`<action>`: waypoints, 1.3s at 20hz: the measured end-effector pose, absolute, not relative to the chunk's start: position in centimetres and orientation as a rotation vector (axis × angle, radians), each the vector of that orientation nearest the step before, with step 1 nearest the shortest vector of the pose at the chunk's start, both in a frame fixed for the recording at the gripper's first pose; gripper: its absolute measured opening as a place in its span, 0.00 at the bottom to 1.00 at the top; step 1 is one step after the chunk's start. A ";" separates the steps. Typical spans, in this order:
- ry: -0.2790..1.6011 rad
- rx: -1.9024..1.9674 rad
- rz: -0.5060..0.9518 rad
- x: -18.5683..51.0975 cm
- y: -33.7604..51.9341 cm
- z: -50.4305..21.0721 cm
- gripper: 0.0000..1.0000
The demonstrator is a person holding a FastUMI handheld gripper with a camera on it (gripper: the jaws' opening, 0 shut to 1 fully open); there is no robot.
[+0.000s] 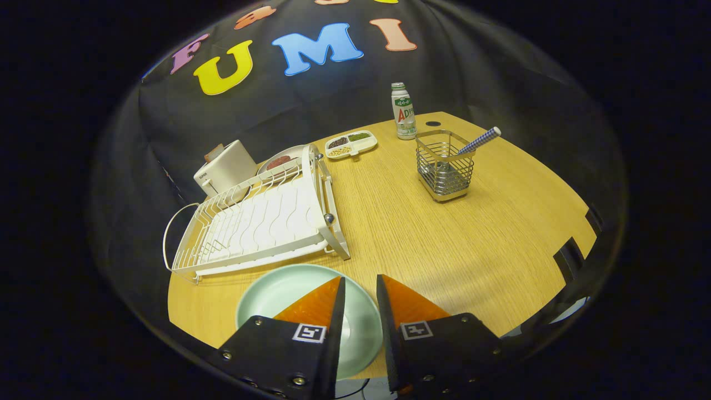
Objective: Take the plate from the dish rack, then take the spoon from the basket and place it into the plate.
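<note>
A pale green plate (278, 294) lies flat on the wooden table (444, 250), just in front of the white dish rack (261, 222), which holds no dishes. My gripper (361, 278) hovers over the plate's right part, its fingers a small gap apart with nothing between them; the left finger covers part of the plate. Well beyond the fingers stands a wire basket (444, 166). A spoon with a blue-and-white checked handle (480, 140) leans out of it to the right.
Behind the rack stand a white toaster (225, 166) and a plate with food (280, 161). A divided snack tray (351, 144) and a small bottle (404, 111) sit at the table's far side. Bare tabletop stretches between the plate and the basket.
</note>
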State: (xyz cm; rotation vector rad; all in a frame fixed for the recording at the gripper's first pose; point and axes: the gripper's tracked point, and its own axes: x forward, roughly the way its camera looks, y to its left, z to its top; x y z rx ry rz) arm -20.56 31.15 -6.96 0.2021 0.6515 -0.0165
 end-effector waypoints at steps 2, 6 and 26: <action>0.643 0.209 -0.017 -20.5 31.2 -6.6 0.35; 0.640 0.214 -0.024 -20.2 31.0 -6.5 0.34; 0.407 0.382 -0.483 -11.3 15.8 0.1 0.38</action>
